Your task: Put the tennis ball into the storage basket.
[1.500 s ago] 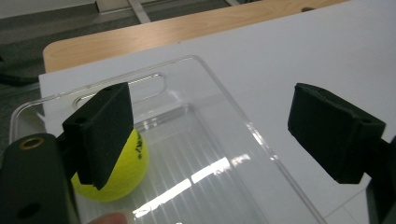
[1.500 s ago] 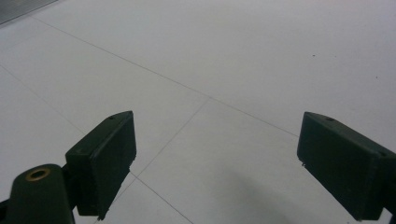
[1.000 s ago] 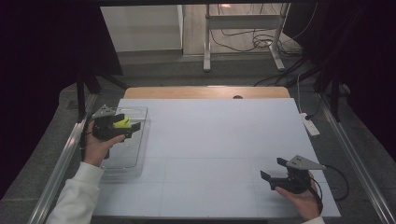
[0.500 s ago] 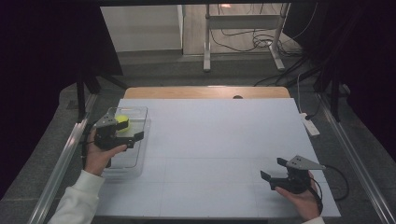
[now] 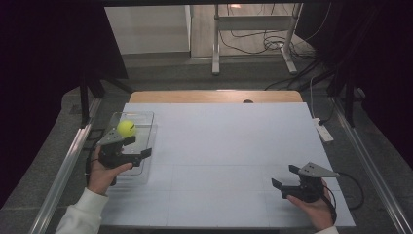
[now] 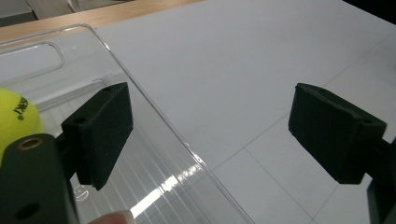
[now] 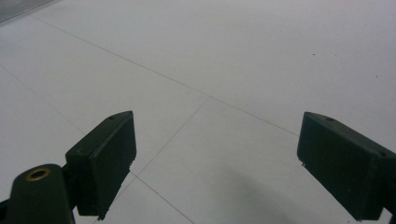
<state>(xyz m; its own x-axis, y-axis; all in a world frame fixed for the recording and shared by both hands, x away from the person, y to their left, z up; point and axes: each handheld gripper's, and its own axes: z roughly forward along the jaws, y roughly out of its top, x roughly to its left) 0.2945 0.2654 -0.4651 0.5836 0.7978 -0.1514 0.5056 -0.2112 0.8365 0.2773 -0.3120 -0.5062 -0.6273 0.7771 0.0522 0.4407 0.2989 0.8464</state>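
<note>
- Since the earlier frame the left gripper point(image 5: 139, 147) has drawn back toward the lower left, uncovering the yellow ball point(image 5: 126, 128), which lies free in the clear tray point(image 5: 144, 118) at left of the frame.
- Its jaws stand wide with nothing between them, one over the tray wall; dipping here could knock the light tray askew and send the ball rolling.
- At lower right, the right gripper point(image 5: 286, 176) hangs open and empty over the white table point(image 5: 229, 141); little risk there.
</note>
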